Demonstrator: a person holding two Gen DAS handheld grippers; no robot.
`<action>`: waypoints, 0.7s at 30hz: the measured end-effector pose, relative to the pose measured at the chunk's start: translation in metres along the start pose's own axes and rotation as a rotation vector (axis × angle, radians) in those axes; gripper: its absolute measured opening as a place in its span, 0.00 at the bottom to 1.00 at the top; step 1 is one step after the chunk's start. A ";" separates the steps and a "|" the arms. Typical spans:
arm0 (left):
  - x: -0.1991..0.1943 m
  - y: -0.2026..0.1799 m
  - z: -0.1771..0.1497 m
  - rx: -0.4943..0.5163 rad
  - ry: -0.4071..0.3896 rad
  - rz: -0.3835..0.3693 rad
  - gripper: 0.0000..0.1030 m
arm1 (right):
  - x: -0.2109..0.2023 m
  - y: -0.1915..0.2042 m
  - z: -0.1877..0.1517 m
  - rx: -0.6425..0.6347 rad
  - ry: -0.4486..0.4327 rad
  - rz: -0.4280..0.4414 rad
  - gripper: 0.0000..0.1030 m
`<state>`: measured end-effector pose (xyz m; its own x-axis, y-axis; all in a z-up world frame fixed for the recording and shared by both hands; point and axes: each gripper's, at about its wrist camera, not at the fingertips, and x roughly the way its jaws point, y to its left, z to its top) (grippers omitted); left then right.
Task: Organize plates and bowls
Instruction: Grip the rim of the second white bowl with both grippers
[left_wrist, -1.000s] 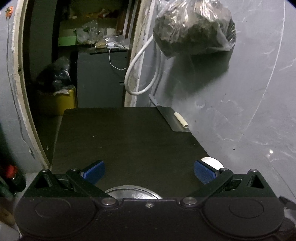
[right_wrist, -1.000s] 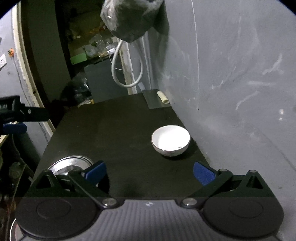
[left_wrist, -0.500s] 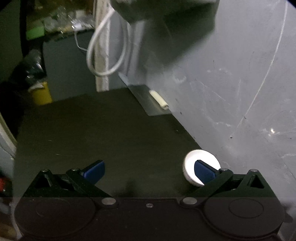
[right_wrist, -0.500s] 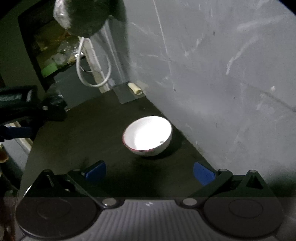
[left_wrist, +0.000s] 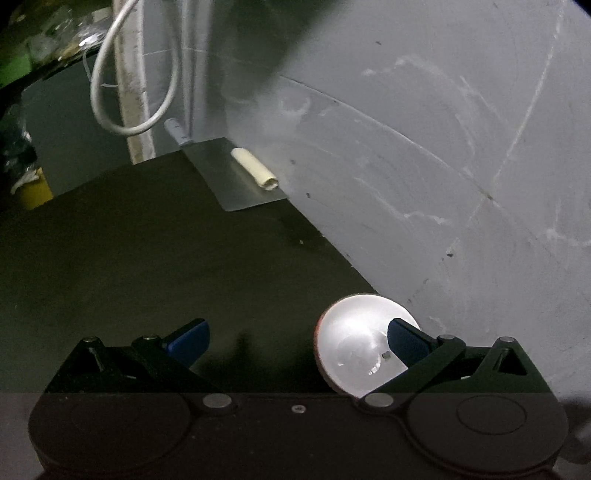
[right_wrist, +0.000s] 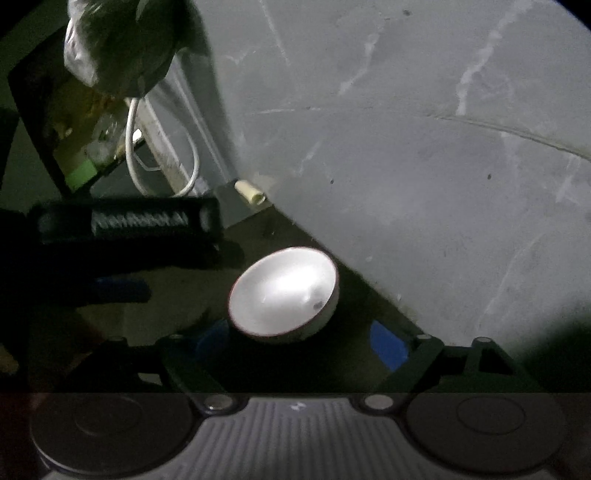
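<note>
Right wrist view: right claw (right_wrist: 301, 341) is closing around the white bowl (right_wrist: 282, 291), pads not yet pressing, bowl sitting on the dark counter (right_wrist: 177, 306) near the wall. Left claw (left_wrist: 295, 336) is hanging apart, empty. Center the rim before clamping.

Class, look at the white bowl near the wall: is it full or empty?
Empty. The white bowl shows a bare, shiny inside in both wrist views, apart from one small dark speck near its rim; what that speck is cannot be told.
</note>
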<state>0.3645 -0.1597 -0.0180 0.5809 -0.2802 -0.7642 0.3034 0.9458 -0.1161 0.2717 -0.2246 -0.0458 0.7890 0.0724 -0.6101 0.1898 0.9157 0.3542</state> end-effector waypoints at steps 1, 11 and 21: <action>0.002 -0.002 0.000 0.007 0.006 0.000 0.99 | 0.003 -0.001 0.001 0.006 0.002 -0.004 0.81; 0.025 0.003 0.001 -0.070 0.109 -0.025 0.62 | 0.026 -0.011 0.012 0.019 0.031 0.005 0.63; 0.040 -0.003 0.000 -0.046 0.167 -0.055 0.21 | 0.043 -0.009 0.015 -0.024 0.063 0.017 0.50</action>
<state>0.3868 -0.1740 -0.0485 0.4296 -0.3042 -0.8502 0.2944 0.9373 -0.1865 0.3133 -0.2360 -0.0645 0.7535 0.1125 -0.6477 0.1618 0.9232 0.3486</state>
